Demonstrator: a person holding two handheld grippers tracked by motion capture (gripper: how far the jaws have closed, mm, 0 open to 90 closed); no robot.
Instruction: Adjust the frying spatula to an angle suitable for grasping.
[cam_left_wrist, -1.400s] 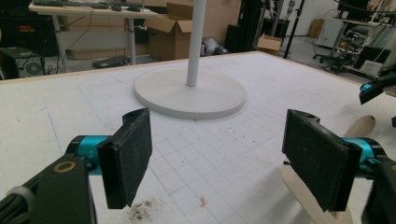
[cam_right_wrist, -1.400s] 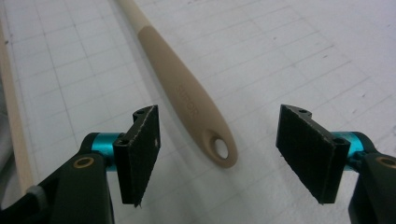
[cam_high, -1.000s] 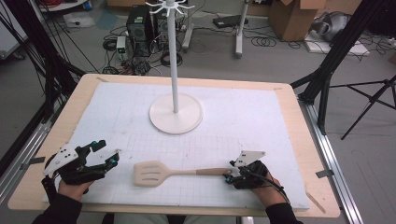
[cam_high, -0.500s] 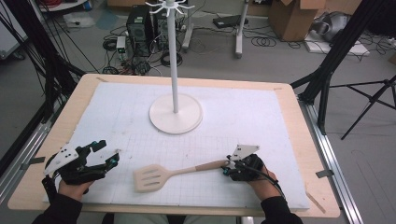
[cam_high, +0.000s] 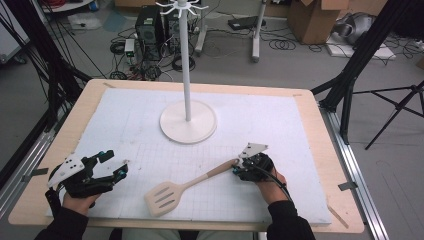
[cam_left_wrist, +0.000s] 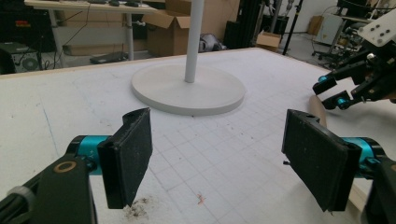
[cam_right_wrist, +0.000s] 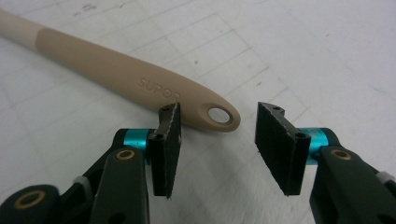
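Note:
A beige slotted spatula lies slanted on the white gridded mat, head toward the front edge and handle toward the right. My right gripper sits at the handle's end. In the right gripper view its jaws are apart and have just been opening. The handle's holed tip lies just past the left pad, and the pads do not press on it. My left gripper rests at the front left. Its pads stand wide apart with nothing between them.
A white stand with a round base and a tall pole rises at the mat's middle back, and its base lies ahead of the left gripper. The wooden table edge frames the mat. Boxes, cables and tripods crowd the floor beyond.
The spatula has swung from level to slanted, its handle end going away from the person. The right hand moved the same way with it. The left hand stayed put.

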